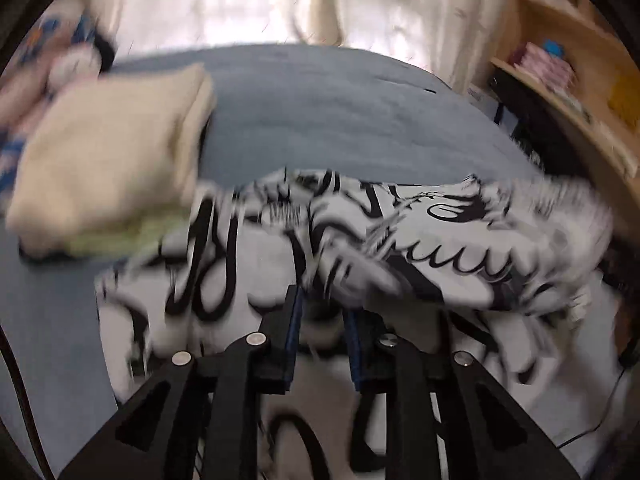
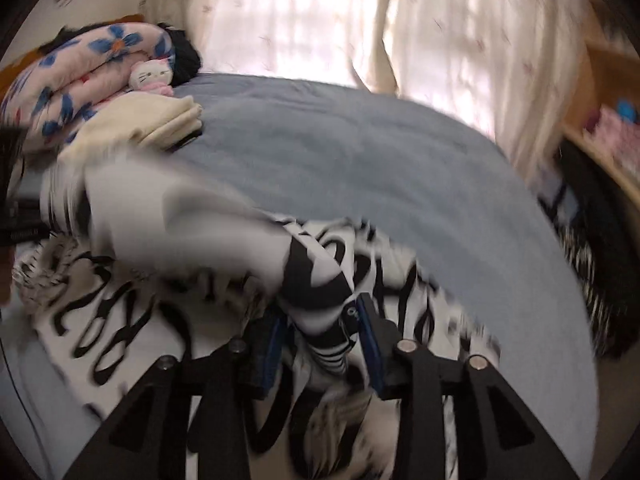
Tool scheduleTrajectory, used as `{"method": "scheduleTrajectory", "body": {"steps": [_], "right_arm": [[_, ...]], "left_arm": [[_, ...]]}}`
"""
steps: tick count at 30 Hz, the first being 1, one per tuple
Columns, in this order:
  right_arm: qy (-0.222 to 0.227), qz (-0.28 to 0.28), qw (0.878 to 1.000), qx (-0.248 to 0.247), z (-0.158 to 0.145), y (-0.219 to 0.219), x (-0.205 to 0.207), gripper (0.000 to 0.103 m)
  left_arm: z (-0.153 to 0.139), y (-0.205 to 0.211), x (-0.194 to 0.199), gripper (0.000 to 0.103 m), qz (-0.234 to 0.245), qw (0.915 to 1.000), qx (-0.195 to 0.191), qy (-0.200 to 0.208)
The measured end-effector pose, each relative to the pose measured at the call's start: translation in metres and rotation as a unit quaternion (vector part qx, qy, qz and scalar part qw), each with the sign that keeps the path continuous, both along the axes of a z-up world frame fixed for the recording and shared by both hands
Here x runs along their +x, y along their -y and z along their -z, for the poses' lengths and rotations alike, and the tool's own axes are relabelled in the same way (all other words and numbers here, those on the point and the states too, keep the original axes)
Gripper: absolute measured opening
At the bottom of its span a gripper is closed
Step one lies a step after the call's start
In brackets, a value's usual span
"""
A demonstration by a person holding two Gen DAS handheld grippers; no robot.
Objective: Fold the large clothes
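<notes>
blue bed cover [image 1: 328,112] fills the scene, curtains [image 2: 304,20] at the far edge. a cream folded stack [image 1: 112,152] sits far left, the floral quilt [image 2: 72,80] behind it. the black-and-white printed garment [image 1: 440,232] lies bunched along the near edge, its long axis running left-right, directly under and ahead of both tools.

left gripper [image 1: 320,320]: jaws slightly apart, fabric between them. heavy blur, so i cannot tell if the pads actually press on it.

right gripper [image 2: 320,328]: jaws parted, a striped cuff or hem passing between them. the pads look clear of it, so i read it as released.

each hand is about equally near. the next grab probably wants the garment's two ends, one per hand.
</notes>
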State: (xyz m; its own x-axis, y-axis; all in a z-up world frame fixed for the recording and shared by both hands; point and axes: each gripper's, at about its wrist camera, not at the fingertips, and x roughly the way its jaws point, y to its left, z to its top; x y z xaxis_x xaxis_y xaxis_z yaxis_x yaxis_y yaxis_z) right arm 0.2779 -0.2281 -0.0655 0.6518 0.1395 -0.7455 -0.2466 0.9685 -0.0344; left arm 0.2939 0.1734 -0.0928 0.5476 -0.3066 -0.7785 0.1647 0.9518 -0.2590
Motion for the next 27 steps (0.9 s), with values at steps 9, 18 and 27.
{"method": "scheduleTrajectory", "body": {"steps": [9,18,27], "right_arm": [[-0.098,0.059,0.969,0.219,-0.036,0.008,-0.028,0.066],[-0.171,0.137,0.919,0.328,-0.011,0.011,-0.007,0.072],[-0.215,0.189,0.878,0.383,0.028,0.027,0.038,0.072]], "left_arm": [[-0.046,-0.011,-0.027,0.049,-0.002,0.984,-0.16,-0.079],[-0.035,0.009,-0.005,0.055,-0.018,0.9706,-0.198,-0.136],[0.002,0.011,0.043,0.062,-0.042,0.9545,-0.24,-0.172]]}}
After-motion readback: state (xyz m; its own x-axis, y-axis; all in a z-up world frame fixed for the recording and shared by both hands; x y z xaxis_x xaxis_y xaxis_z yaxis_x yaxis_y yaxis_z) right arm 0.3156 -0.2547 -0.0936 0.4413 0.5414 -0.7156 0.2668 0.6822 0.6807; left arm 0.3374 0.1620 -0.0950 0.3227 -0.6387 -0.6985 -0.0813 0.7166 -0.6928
